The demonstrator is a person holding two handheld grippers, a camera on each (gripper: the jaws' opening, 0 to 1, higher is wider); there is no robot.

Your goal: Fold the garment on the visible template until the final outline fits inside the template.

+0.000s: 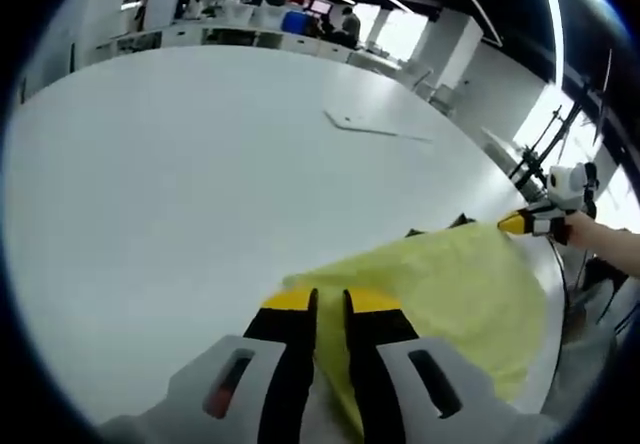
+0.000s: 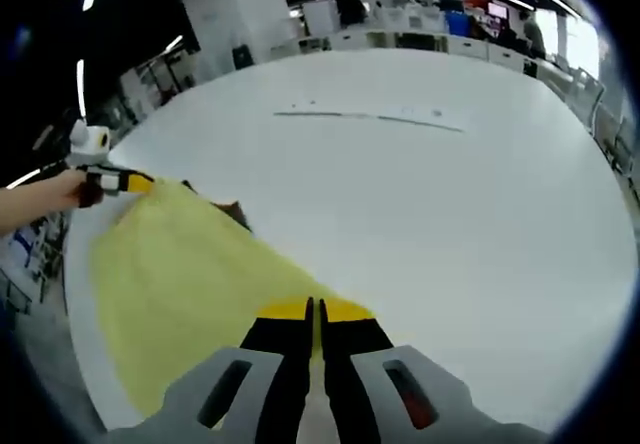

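A yellow garment [image 1: 450, 299] hangs stretched between my two grippers over the white table [image 1: 200, 184]. My left gripper [image 1: 328, 302] is shut on one corner of it, seen at the bottom of the left gripper view. My right gripper [image 2: 314, 311] is shut on the other corner, with the yellow garment [image 2: 190, 274] spreading away to the left. Each gripper appears in the other's view: the right one [image 1: 522, 224], the left one [image 2: 128, 179], both held by a hand. A flat, thin-edged template [image 1: 375, 127] lies further out on the table [image 2: 370, 116].
Small dark bits [image 1: 435, 228] peek out at the garment's far edge [image 2: 232, 211]. A black stand [image 1: 545, 149] rises beside the table's right edge. Desks, boxes and people [image 1: 350, 26] line the back of the room. The table edge curves close beneath the garment.
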